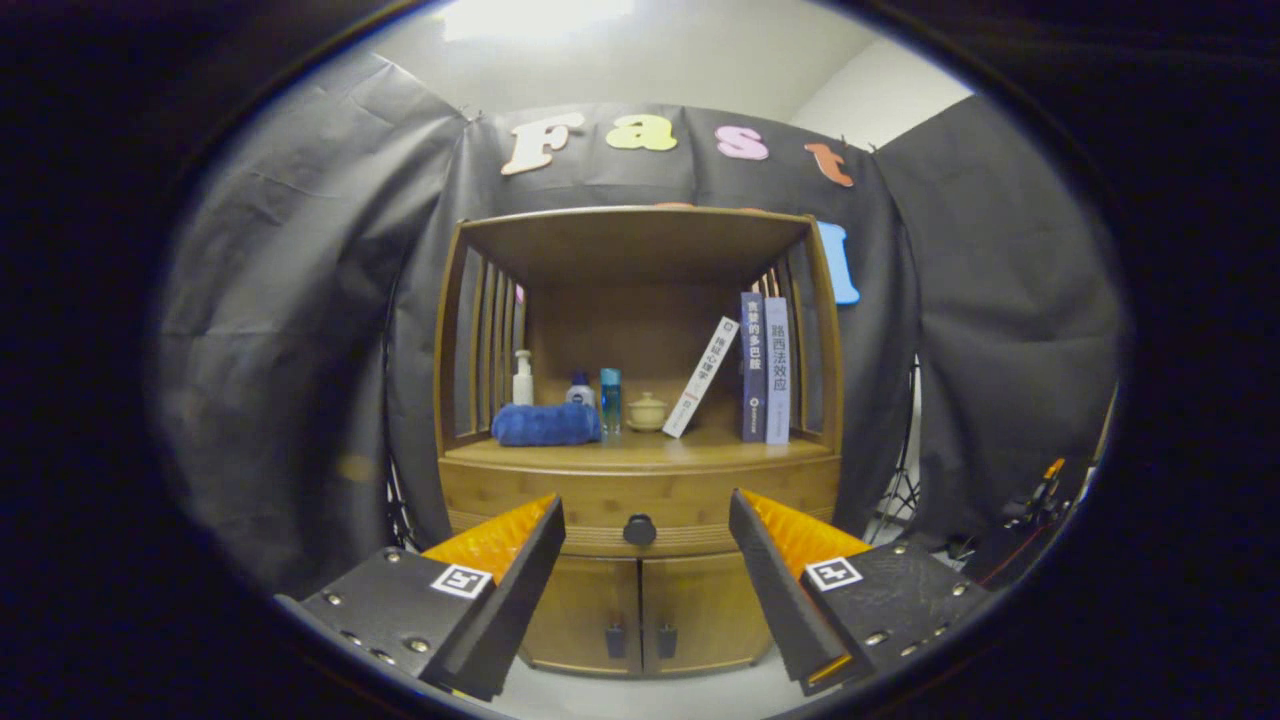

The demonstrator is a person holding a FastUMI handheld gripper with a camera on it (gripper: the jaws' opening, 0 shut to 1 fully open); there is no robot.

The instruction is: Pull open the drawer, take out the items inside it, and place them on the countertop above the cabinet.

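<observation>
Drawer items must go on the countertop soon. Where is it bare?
Bare strip along the countertop front edge, and between the cup and upright books. Crowded around the blue cloth and bottles. The hand-held gripper is open, before the drawer knob.

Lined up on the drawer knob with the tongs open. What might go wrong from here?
1. The knob is small and round; the open tongs may slip off it when pulling.
2. The countertop already holds a blue towel, bottles, a small pot and a leaning book; placing items there may topple them.
</observation>
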